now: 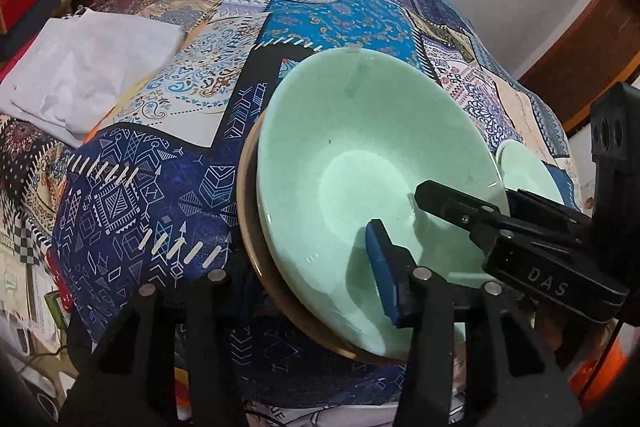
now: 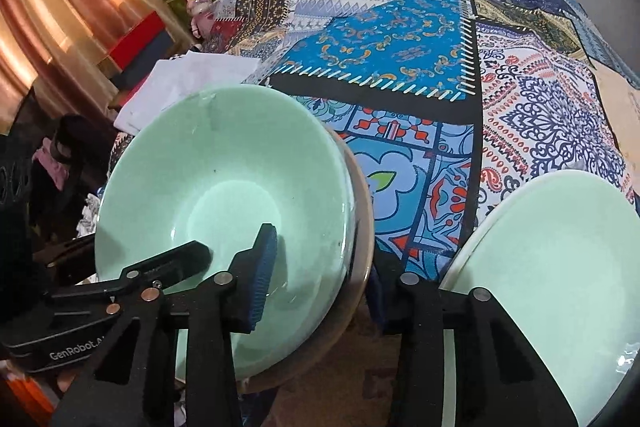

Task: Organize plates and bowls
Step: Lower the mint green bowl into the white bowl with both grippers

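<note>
A mint-green bowl (image 1: 360, 155) (image 2: 224, 179) sits nested in a brown bowl (image 1: 256, 247) (image 2: 360, 227) on the patchwork tablecloth (image 1: 160, 187) (image 2: 400, 67). My left gripper (image 1: 296, 267) is open: its blue-padded right finger (image 1: 382, 267) is inside the green bowl, its left finger outside both bowls. My right gripper (image 2: 320, 267) is open too: its blue-padded left finger (image 2: 264, 267) is inside the green bowl, its right finger between the bowls and a stack of mint-green plates (image 2: 552, 267) (image 1: 528, 167). Each gripper shows in the other's view.
A white folded cloth (image 1: 88, 75) (image 2: 188, 83) lies at the table's left. Boxes and a toy rabbit (image 2: 200, 7) stand beyond the left edge. A copper curtain (image 2: 60, 7) hangs at far left. The near table edge is just below the bowls.
</note>
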Action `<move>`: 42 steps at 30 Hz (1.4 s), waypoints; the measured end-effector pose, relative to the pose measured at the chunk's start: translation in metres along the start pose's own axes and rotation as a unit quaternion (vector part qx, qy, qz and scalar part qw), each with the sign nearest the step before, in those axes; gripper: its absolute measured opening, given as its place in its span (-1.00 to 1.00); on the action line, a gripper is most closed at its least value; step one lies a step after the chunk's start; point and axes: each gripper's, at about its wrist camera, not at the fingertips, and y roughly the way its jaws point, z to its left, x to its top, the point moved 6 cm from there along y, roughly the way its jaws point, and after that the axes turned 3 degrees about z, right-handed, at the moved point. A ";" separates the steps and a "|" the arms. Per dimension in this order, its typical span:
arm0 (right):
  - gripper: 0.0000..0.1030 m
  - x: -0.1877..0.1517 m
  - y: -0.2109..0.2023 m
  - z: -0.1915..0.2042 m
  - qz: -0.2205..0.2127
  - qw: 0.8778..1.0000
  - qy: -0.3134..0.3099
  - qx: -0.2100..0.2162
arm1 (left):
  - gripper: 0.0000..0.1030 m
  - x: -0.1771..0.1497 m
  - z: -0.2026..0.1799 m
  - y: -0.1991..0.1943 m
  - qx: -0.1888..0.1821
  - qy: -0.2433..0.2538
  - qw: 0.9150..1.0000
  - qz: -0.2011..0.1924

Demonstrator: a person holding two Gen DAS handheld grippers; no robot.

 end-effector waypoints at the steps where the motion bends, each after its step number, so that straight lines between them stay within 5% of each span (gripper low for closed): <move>1: -0.30 0.000 0.000 -0.001 -0.001 1.000 0.002 0.001 | -0.07 0.001 0.000 0.000 0.001 -0.002 1.000 0.001; 26: -0.49 0.008 -0.017 -0.006 -0.030 0.998 0.052 0.036 | -0.07 0.013 -0.008 -0.011 0.019 -0.003 1.000 -0.013; 42: -0.50 0.012 -0.069 -0.024 -0.081 0.995 0.059 0.025 | -0.07 0.028 -0.056 -0.040 0.011 0.038 0.998 -0.045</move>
